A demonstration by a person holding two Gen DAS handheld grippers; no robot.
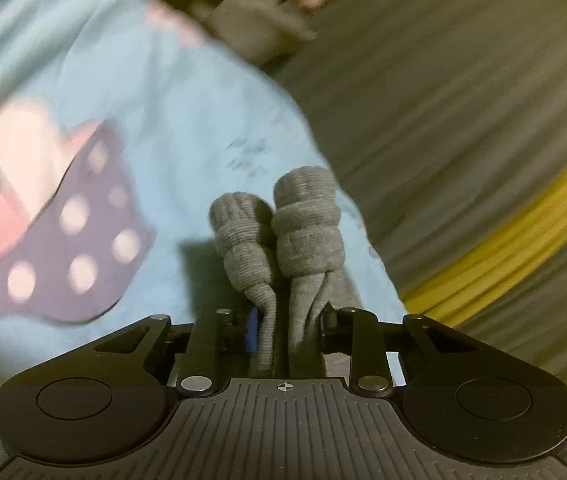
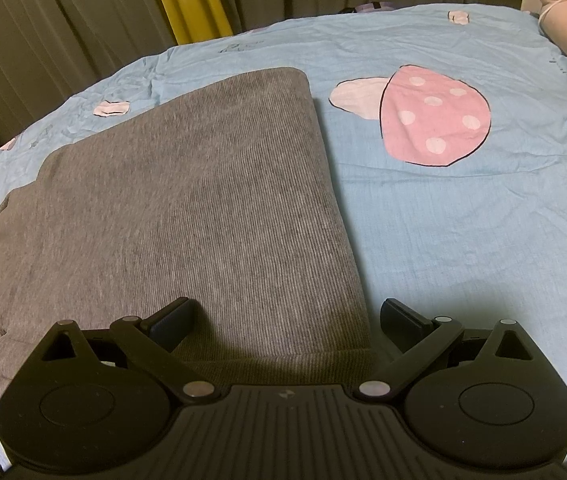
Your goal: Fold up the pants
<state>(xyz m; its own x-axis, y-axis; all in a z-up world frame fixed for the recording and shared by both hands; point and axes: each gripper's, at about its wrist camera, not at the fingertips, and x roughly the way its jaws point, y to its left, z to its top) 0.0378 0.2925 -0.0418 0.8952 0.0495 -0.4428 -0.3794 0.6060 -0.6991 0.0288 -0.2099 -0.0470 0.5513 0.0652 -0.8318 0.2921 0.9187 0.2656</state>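
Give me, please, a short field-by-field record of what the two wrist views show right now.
surface: light blue bedsheet with mushroom prints
garment: grey pants, lying flat on the sheet
left gripper: shut on bunched grey fabric, lifted above the sheet
right gripper: open, jaws straddling the pants' near right corner
background: grey curtain with a yellow strip

Grey pants flat on blue bedsheet

The grey ribbed pants lie flat, folded lengthwise, one bunched end lifted off the bed.
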